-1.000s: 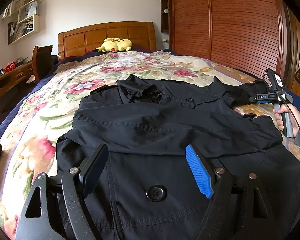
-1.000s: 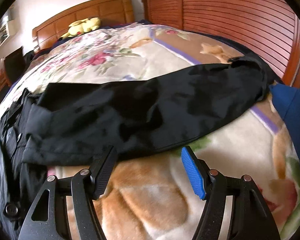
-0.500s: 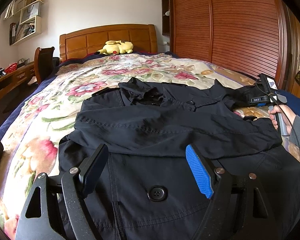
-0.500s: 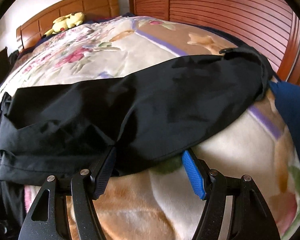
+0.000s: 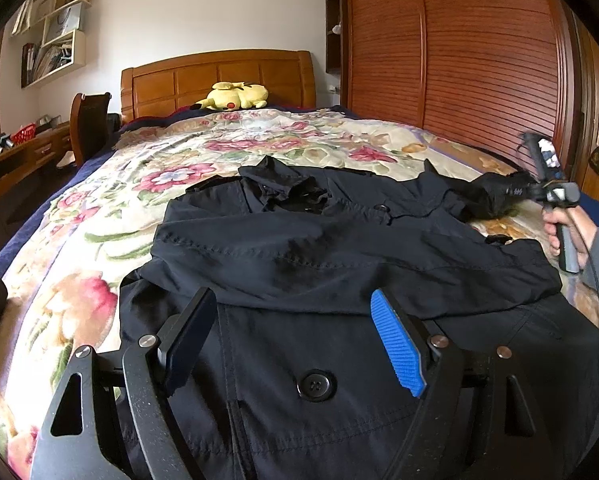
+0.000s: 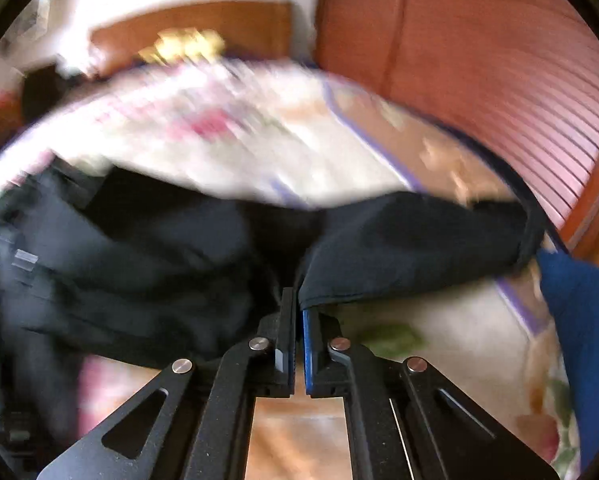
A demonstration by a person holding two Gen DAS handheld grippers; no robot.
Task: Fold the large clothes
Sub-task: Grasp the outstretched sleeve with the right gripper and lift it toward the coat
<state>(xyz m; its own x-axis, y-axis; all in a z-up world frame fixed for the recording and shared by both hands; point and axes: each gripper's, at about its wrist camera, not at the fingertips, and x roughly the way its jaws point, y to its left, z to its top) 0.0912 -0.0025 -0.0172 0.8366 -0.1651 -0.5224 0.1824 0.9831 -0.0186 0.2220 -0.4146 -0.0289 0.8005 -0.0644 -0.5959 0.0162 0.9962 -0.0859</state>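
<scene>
— So, where's the coat (image 5: 339,256) from my fingers?

— Spread on the bed (image 5: 99,216), collar toward the headboard. Its right sleeve (image 6: 399,248) runs crosswise, out toward the wardrobe side, and my right gripper (image 6: 297,312) has just closed: the fingers are clenched on that sleeve's near hem, cloth pinched between them.

— And the left?

— My left gripper (image 5: 295,340) hovers over the coat's lower front, fingers spread wide, nothing in them, pointing down along the coat toward the collar.

— Which hand is nearer?

— The right; it holds the sleeve already. I'd judge the sleeve must cross inward over the chest, toward my left. The right view is blurred.
</scene>
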